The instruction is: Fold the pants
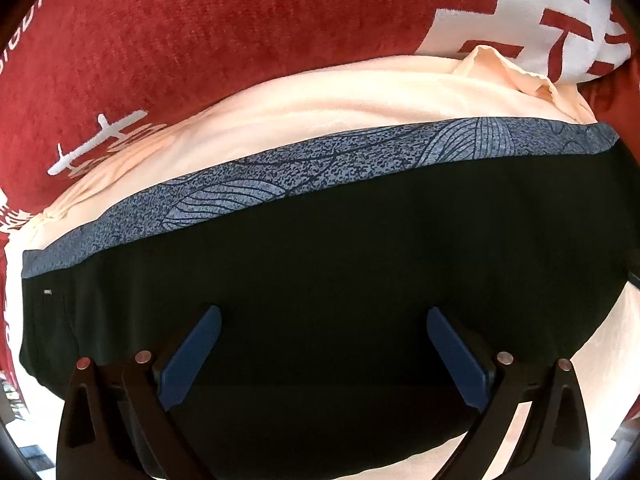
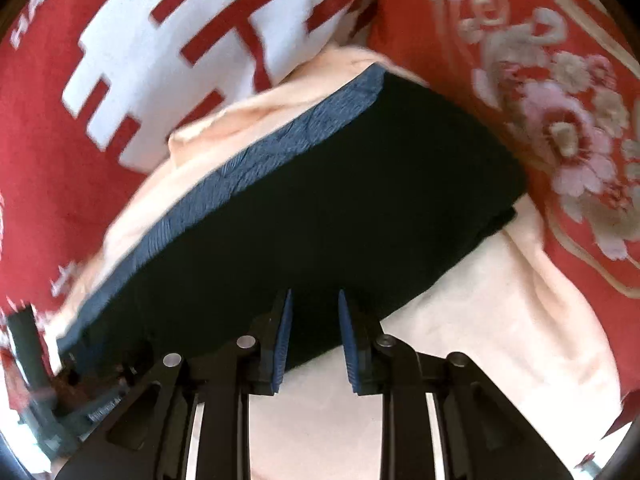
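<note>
The pants are black with a blue-grey patterned waistband. They lie folded into a compact block on a cream cloth. My left gripper is open wide, its blue pads hovering over the black fabric and holding nothing. In the right wrist view the pants show as a folded block with the waistband along the far left side. My right gripper stands at the near edge of the pants, jaws narrowly apart, with nothing seen between them.
A red blanket with white characters lies beyond the cream cloth. A red cloth with a floral pattern lies to the right. Part of the other gripper shows at the lower left of the right wrist view.
</note>
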